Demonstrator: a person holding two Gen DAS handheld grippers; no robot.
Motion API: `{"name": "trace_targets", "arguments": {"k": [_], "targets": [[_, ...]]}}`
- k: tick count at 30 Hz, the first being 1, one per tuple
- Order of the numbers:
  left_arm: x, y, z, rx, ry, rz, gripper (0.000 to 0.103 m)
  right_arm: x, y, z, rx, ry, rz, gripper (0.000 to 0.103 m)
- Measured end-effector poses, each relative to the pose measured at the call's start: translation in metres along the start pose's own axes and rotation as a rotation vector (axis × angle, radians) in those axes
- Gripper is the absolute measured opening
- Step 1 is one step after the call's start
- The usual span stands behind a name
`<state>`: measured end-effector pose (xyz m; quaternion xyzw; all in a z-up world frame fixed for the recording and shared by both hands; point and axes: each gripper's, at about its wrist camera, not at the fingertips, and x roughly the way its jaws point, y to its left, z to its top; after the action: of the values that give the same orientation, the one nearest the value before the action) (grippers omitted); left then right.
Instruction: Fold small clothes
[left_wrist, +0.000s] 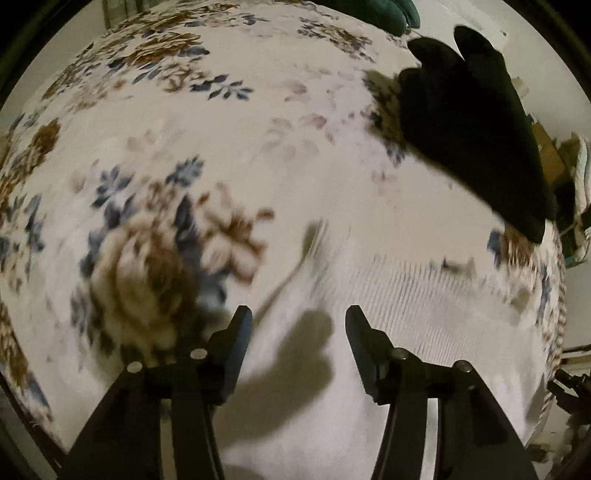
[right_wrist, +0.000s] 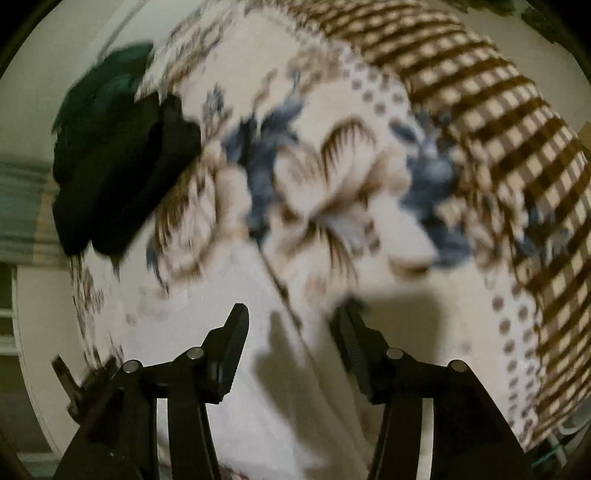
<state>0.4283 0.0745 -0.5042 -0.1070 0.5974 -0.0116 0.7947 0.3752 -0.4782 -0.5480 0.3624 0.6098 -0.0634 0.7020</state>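
A small white ribbed garment (left_wrist: 388, 302) lies on a flowered bedspread (left_wrist: 229, 147), just in front of and under my left gripper (left_wrist: 297, 317), which is open and empty above it. The same white garment (right_wrist: 280, 387) shows in the right wrist view below my right gripper (right_wrist: 291, 317), which is also open and empty. A folded black garment (left_wrist: 476, 133) lies at the far right of the bed; it also shows in the right wrist view (right_wrist: 122, 177) at the far left. Both views are motion blurred.
A dark green cloth (left_wrist: 373, 14) lies at the bed's far edge, and beside the black garment in the right wrist view (right_wrist: 110, 77). A brown checked border (right_wrist: 498, 122) runs along the bedspread's right side. Clutter (left_wrist: 569, 177) stands beyond the bed's right edge.
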Motion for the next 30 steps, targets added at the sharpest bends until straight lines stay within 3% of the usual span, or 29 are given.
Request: {"name": "trace_targets", "arguments": {"k": [2,4,8,12,14,15,16,18,20,21,22,24,25,27,28,30], "targets": [[0.001,0.001,-0.014,0.02,0.016,0.02,0.05,0.013,-0.001,-0.015,-0.039,0.065,-0.025,0.054],[0.009,-0.003,-0.022,0.037,0.036,0.043,0.05,0.017,0.0,-0.027,-0.065,0.051,-0.043,0.008],[0.009,-0.005,-0.031,0.037,0.041,0.043,0.05,-0.006,-0.013,-0.037,-0.036,-0.073,-0.132,0.006],[0.003,-0.012,-0.031,0.055,0.025,0.051,0.05,0.004,-0.022,-0.036,-0.015,0.016,-0.1,0.007],[-0.001,-0.015,-0.031,0.061,0.014,0.048,0.05,0.007,-0.016,-0.03,-0.026,0.042,-0.05,0.022],[-0.002,-0.016,-0.031,0.067,0.01,0.051,0.05,0.007,-0.013,-0.027,-0.037,0.038,-0.043,0.045],[-0.002,-0.018,-0.031,0.07,0.009,0.051,0.05,0.008,-0.01,-0.024,-0.048,0.028,-0.04,0.06],[0.0,-0.019,-0.032,0.073,0.013,0.053,0.05,0.022,-0.005,-0.015,-0.07,0.044,-0.057,0.066],[0.002,-0.021,-0.03,0.072,0.015,0.05,0.05,0.042,-0.002,-0.009,-0.097,0.072,-0.047,0.063],[0.002,-0.022,-0.03,0.073,0.016,0.05,0.05,0.048,0.002,-0.01,-0.117,0.08,-0.022,0.033],[0.001,-0.022,-0.03,0.075,0.014,0.047,0.05,0.056,0.006,-0.01,-0.127,0.112,0.005,0.015],[0.0,-0.02,-0.031,0.078,0.01,0.037,0.05,0.054,0.009,-0.013,-0.092,0.152,0.175,0.015],[0.0,-0.019,-0.032,0.08,0.011,0.034,0.05,0.05,0.003,-0.014,-0.03,0.18,0.338,0.015],[0.002,-0.016,-0.032,0.076,0.019,0.022,0.05,0.05,-0.02,-0.012,0.116,0.205,0.495,0.015],[0.003,-0.015,-0.032,0.074,0.024,0.022,0.05,0.053,-0.042,-0.011,0.214,0.197,0.519,0.015],[0.004,-0.013,-0.033,0.067,0.034,0.018,0.05,0.057,-0.073,-0.007,0.293,0.166,0.416,0.015]]}}
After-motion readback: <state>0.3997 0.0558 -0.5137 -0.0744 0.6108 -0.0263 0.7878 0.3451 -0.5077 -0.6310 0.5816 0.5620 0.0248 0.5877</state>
